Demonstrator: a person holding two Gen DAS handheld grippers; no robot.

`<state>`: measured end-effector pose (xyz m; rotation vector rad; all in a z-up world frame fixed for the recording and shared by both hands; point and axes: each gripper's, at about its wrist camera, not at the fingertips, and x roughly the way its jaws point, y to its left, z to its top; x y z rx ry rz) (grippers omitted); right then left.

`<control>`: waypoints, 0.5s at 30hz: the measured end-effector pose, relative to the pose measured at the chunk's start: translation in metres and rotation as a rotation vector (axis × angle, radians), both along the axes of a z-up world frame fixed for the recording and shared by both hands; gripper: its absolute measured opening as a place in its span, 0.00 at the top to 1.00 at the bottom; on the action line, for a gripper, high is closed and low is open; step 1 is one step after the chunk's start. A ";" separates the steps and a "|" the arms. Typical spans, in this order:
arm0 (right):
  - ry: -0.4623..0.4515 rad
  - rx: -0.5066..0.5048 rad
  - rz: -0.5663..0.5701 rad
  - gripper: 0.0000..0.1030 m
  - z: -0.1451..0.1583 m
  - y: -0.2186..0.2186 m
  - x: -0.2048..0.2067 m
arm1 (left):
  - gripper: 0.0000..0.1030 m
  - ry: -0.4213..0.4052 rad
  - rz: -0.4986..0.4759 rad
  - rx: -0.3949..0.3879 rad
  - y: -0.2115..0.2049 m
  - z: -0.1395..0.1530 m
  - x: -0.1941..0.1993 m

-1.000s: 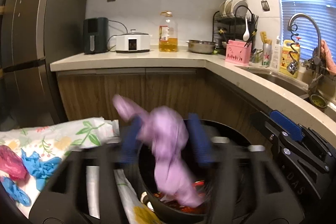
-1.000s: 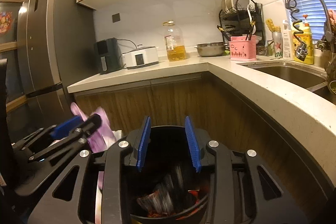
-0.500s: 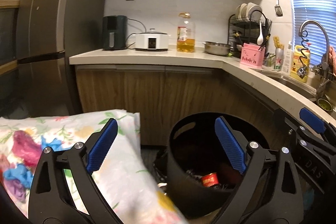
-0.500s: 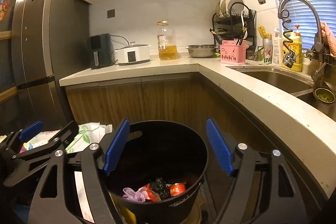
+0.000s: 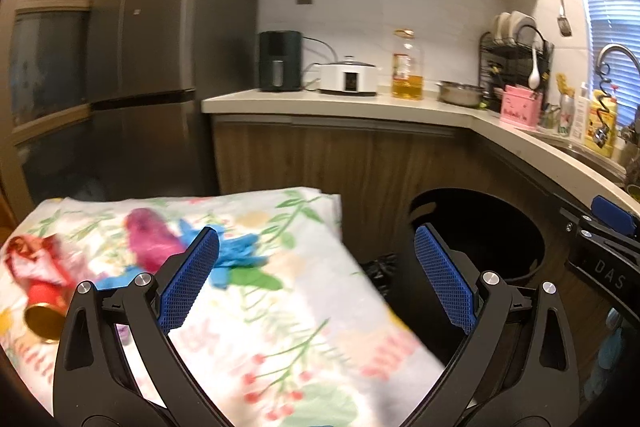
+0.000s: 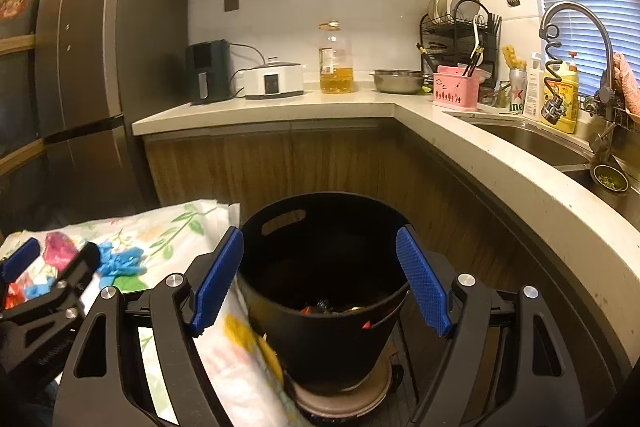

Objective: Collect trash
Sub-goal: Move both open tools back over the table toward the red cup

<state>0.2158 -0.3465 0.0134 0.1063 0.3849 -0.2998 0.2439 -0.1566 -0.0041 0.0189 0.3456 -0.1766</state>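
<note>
Trash lies on a flowered cloth (image 5: 280,311) beside one black bin (image 6: 320,267): a pink bag (image 5: 150,241), a blue glove (image 5: 236,253), and one red can (image 5: 42,305) on its side, gold end toward the viewer. Left gripper (image 5: 316,279) and right gripper (image 6: 320,279) both gape, empty. "DAS" marks one gripper.

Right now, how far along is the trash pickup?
Partly done. Some trash already lies in the black bin. Nothing is in hand: the left gripper and right gripper are both open and empty. Still left on the floral cloth: a pink bag, blue gloves and a red can.
</note>
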 end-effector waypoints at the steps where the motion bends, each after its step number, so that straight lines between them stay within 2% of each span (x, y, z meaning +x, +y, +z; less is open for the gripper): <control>1: 0.002 -0.001 0.011 0.25 0.000 0.005 -0.002 | 0.06 -0.001 0.009 -0.002 0.005 0.000 -0.004; 15: 0.007 -0.005 0.160 0.25 -0.002 0.078 -0.009 | 0.06 -0.007 0.172 -0.044 0.091 -0.004 -0.046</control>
